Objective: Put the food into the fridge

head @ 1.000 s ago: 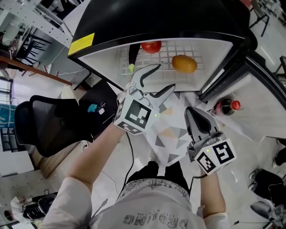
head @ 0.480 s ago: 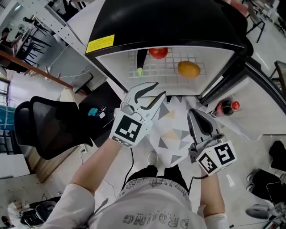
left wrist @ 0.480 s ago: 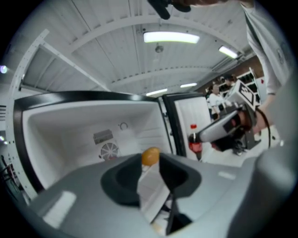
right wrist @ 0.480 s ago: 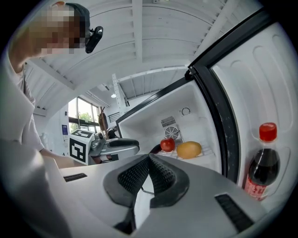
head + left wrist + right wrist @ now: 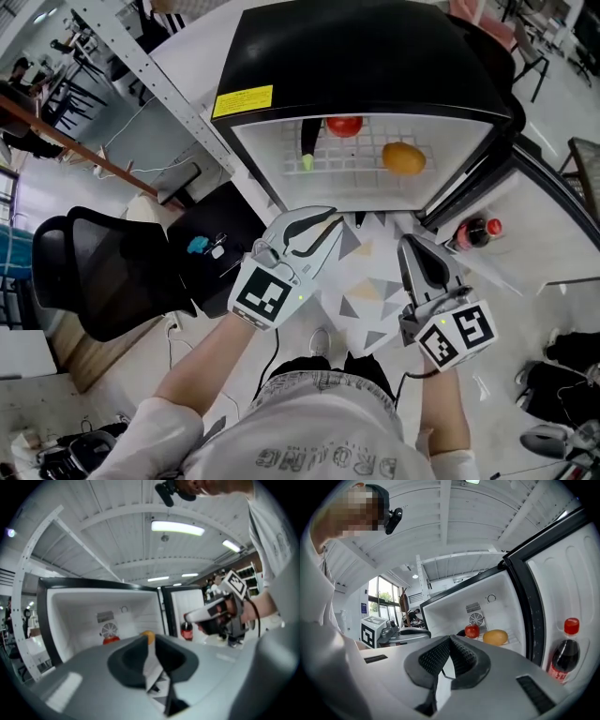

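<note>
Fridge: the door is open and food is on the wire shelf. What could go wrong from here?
1. The tomato and orange fruit lie loose on the wire shelf; a jolt to the fridge could roll them, perhaps out.
2. The bottle stands in the open door; a hard swing shut might tip it.
3. If the door is left open, cold escapes.

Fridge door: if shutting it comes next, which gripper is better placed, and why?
Right, most likely. The right gripper hangs beside the open door, which stands out on that side holding the cola bottle; its jaws are together and empty.
</note>
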Demonstrator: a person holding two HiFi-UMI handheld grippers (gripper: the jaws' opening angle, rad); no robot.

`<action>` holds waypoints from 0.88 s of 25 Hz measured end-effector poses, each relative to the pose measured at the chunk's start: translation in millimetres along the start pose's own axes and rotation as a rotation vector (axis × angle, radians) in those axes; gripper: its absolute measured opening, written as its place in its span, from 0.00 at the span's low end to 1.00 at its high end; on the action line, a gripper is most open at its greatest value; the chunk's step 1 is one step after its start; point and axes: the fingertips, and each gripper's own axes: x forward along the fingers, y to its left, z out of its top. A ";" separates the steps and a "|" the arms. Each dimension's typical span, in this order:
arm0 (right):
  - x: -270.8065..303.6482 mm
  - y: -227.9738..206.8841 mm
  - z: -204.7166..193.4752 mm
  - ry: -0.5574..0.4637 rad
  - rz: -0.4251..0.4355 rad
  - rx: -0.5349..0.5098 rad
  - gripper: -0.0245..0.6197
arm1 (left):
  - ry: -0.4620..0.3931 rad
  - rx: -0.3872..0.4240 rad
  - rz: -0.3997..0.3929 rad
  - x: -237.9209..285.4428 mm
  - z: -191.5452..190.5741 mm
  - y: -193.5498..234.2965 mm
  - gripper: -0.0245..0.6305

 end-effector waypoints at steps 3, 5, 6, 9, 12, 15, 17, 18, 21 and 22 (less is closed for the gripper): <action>0.9 6.1 2.6 -0.001 -0.001 -0.008 0.04 | -0.010 -0.018 0.003 -10.8 0.3 2.0 0.10; 0.3 9.0 4.6 -0.001 -0.004 -0.013 0.04 | -0.008 -0.031 0.008 -18.0 -3.4 4.2 0.09; 0.0 10.1 5.7 -0.001 -0.005 -0.017 0.04 | -0.006 -0.039 0.012 -21.6 -6.0 5.7 0.08; -1.6 13.1 7.3 0.003 -0.004 -0.030 0.04 | -0.005 -0.063 0.024 -31.3 -11.3 9.4 0.07; -3.5 17.0 6.5 0.010 0.004 -0.040 0.04 | -0.010 -0.080 0.032 -40.1 -13.5 10.3 0.06; -6.9 18.9 4.5 0.023 0.005 -0.052 0.04 | -0.009 -0.096 0.037 -47.6 -17.0 9.0 0.05; -10.3 19.5 1.4 0.032 0.001 -0.056 0.04 | -0.008 -0.111 0.041 -52.9 -20.7 7.1 0.05; -12.1 19.6 -0.1 0.036 -0.001 -0.057 0.04 | -0.007 -0.118 0.043 -55.2 -22.4 6.1 0.05; -17.5 19.8 -2.9 0.042 -0.006 -0.059 0.04 | -0.013 -0.129 0.050 -60.4 -24.7 4.2 0.05; -18.7 20.4 -3.3 0.043 -0.006 -0.061 0.04 | -0.013 -0.128 0.052 -61.8 -25.3 3.9 0.05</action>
